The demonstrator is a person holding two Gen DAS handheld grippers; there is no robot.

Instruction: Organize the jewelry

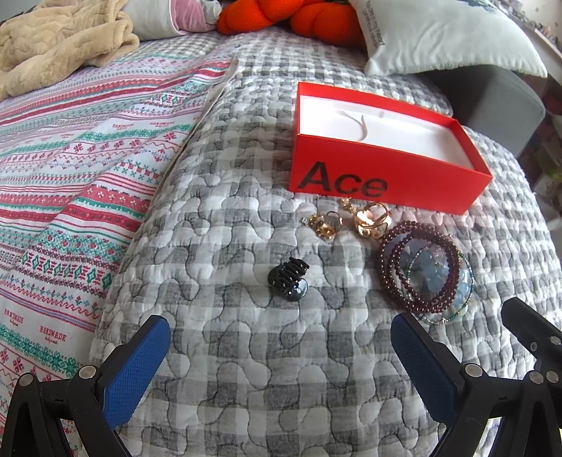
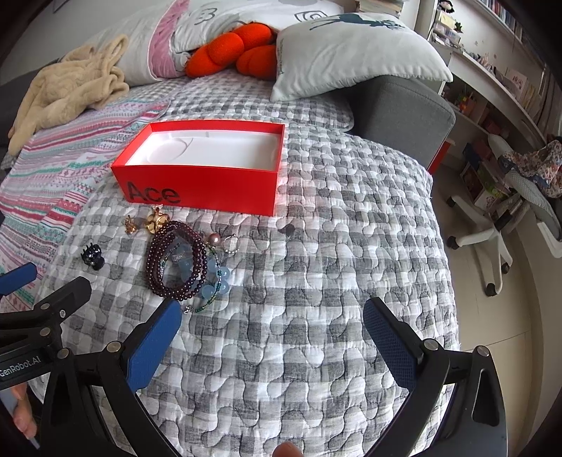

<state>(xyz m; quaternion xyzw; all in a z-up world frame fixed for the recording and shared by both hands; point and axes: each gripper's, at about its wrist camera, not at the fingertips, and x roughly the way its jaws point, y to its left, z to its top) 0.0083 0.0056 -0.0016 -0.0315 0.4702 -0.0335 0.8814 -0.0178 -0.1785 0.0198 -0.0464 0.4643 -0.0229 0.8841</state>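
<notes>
Only the right wrist view shows a pearl ring (image 2: 230,242) beyond the bracelets (image 2: 177,262); both jaws gape, released.

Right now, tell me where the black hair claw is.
The black hair claw lies on the grey checked quilt, ahead of the left gripper's open jaws, left of the maroon bead bracelet.

occluded: blue beads (image 1: 426,269) partly under dark red bracelet (image 1: 418,267) | cut off: orange cushion (image 1: 291,15) by top edge | unclear: gold pieces (image 2: 147,219) too small to identify
</notes>
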